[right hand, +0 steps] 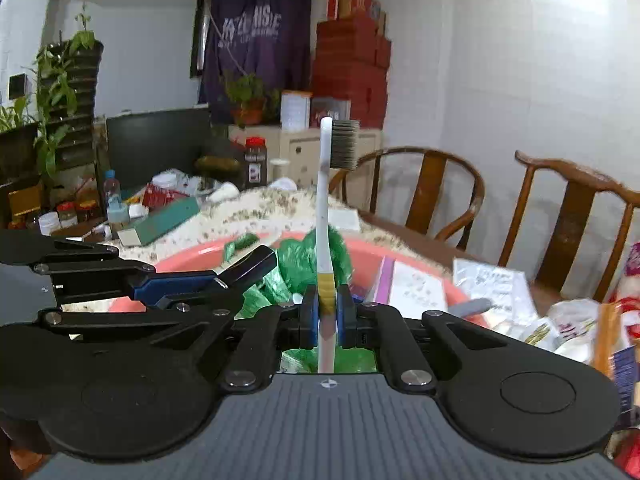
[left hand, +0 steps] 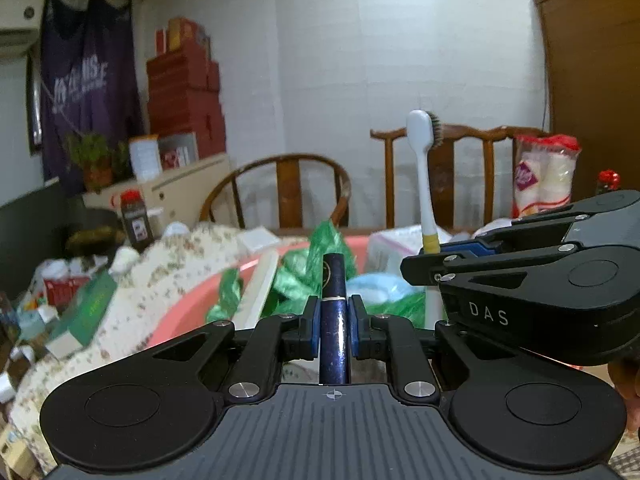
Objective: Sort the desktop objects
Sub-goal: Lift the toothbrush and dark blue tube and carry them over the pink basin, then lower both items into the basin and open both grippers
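My left gripper [left hand: 334,322] is shut on a dark blue tube with a black cap [left hand: 334,292] that stands upright between its blue pads. My right gripper [right hand: 328,316] is shut on a white toothbrush [right hand: 326,208] with a yellow band, bristles up and facing right. In the left wrist view the right gripper [left hand: 430,264] reaches in from the right edge with the toothbrush [left hand: 422,160] upright. In the right wrist view the left gripper [right hand: 224,280] reaches in from the left with the tube [right hand: 256,266]. Both hover over a pink basin [right hand: 364,256] holding green plastic bags [right hand: 296,268].
A flowered cloth [left hand: 172,264] lies left of the basin with a green box [left hand: 86,312] on it. Papers [right hand: 416,286] and packets [right hand: 576,320] crowd the right side. A dark jar [right hand: 255,162], bottles and plants stand behind. Two wooden chairs [right hand: 436,196] stand at the table's far side.
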Demonstrator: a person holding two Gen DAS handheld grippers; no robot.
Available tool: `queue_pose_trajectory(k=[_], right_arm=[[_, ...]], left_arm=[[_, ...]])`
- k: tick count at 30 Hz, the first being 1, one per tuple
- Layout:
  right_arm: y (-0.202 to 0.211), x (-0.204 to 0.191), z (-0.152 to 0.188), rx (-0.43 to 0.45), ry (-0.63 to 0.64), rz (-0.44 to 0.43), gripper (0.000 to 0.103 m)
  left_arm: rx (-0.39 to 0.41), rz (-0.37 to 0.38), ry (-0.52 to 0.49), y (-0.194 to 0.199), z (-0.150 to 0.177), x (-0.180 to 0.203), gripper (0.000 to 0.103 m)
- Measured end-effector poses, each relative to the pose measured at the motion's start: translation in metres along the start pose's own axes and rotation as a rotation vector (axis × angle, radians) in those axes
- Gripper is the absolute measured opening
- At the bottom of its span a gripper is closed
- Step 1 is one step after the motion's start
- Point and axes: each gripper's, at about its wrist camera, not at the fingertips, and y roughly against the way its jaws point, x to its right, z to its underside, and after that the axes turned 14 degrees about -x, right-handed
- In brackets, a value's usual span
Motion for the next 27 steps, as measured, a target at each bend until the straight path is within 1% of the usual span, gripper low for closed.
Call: queue_pose_trajectory(k=[1,4,6,7,9,10,11,12,13,14,15,16,17,20,21,22,24,25,27], right_arm=[[-0.006,0.0,0.0,-0.009,-0.004,-0.005,0.01],[-0.021,0.003,-0.001,-0.021,-0.014,-0.017,0.01],[-0.025,0.003,-0.002,-0.025,-0.018,-0.022,0.011],[-0.028,0.003,-0.002,-0.029,-0.022,-0.022,0.011],[-0.032,0.005,-0.002,-0.035,-0.034,-0.033,0.012],[-0.034,0.007,-0.001,-0.032,-0.042,-0.033,0.015],[-0.035,0.008,0.0,-0.029,-0.052,-0.032,0.018],[-0.035,0.01,0.0,-0.029,-0.066,-0.031,0.024],[-0.036,0.011,0.001,-0.028,-0.083,-0.028,0.027],[-0.037,0.014,0.001,-0.03,-0.096,-0.035,0.027],[-0.036,0.016,0.002,-0.033,-0.107,-0.042,0.027],[-0.035,0.018,0.003,-0.036,-0.113,-0.045,0.028],[-0.034,0.019,0.004,-0.037,-0.116,-0.045,0.029],[-0.026,0.018,0.003,-0.036,-0.113,-0.03,0.045],[-0.022,0.017,0.001,-0.026,-0.11,-0.012,0.059],[-0.018,0.015,0.0,-0.012,-0.106,0.016,0.078],[-0.01,0.015,-0.004,0.03,-0.111,0.081,0.095],[-0.006,0.015,-0.005,0.054,-0.112,0.073,0.094],[0.001,0.016,-0.007,0.07,-0.115,0.031,0.094]], left_arm=[[-0.004,0.004,0.004,-0.004,0.001,-0.002,0.011],[0.002,0.003,0.013,-0.009,0.004,-0.004,0.015],[0.006,-0.01,0.015,-0.011,0.005,-0.003,0.014],[0.008,-0.017,0.015,-0.012,0.005,-0.003,0.025],[0.013,-0.018,0.025,-0.013,0.006,-0.004,0.027],[0.015,-0.02,0.031,-0.013,0.006,-0.005,0.032],[0.017,-0.026,0.04,-0.013,0.007,-0.006,0.041],[0.02,-0.038,0.049,-0.013,0.007,-0.008,0.047],[0.022,-0.053,0.057,-0.014,0.007,-0.01,0.061],[0.025,-0.075,0.065,-0.014,0.007,-0.011,0.075],[0.028,-0.101,0.072,-0.014,0.007,-0.013,0.08],[0.033,-0.119,0.078,-0.013,0.008,-0.016,0.087],[0.037,-0.125,0.085,-0.012,0.008,-0.018,0.092],[0.048,-0.109,0.114,-0.003,0.009,-0.028,0.099],[0.055,-0.113,0.125,0.0,0.008,-0.032,0.1],[0.062,-0.12,0.134,0.004,0.008,-0.035,0.102],[0.073,-0.14,0.138,0.011,0.006,-0.039,0.103],[0.076,-0.148,0.132,0.013,0.007,-0.039,0.103],[0.079,-0.153,0.107,0.015,0.008,-0.037,0.103]])
